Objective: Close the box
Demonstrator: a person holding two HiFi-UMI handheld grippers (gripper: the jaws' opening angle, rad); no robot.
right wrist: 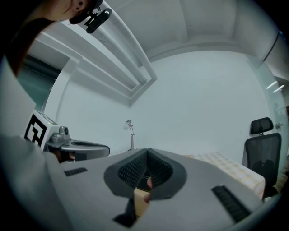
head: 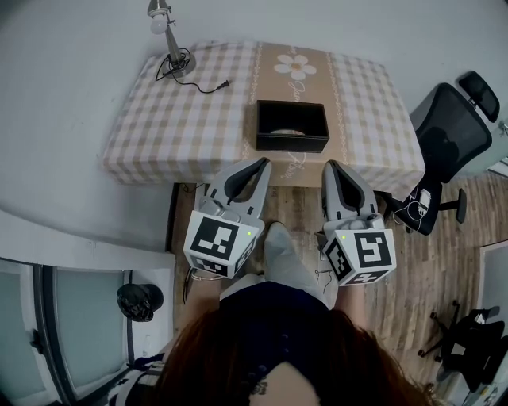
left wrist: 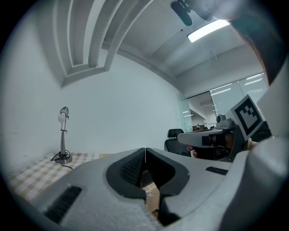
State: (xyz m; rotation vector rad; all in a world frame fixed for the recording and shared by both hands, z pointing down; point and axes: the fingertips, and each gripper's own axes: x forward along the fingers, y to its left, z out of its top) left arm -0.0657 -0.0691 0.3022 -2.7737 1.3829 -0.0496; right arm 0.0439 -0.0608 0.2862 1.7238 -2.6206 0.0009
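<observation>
Grippers number two, both held low and close to the person's body, short of the table's near edge. The left gripper (head: 259,167) has its fingers pressed together tip to tip with nothing between them, as the left gripper view shows. The right gripper (head: 332,170) is the same in its own view: ribbed pads meeting at the tips and pinching nothing. Each carries one marker cube at its rear, and the two sit side by side, well apart from the box.

There is one table (head: 182,131), covered in a checked cloth with a tan strip down the middle and one flower print (head: 295,67) at the far end of that strip. On the strip, near the table's front edge, stands one black box (head: 291,143) with its top open. Inside it lies one pale, rounded thing (head: 287,132), only partly visible over the wall, and I cannot tell what it is.

One desk lamp (head: 163,22) stands at the far left corner of the table, with its black cord (head: 202,86) trailing across the cloth.

Office chairs number two: one black chair (head: 448,135) just beside the table's right end and another (head: 468,342) farther back on the wooden floor.
</observation>
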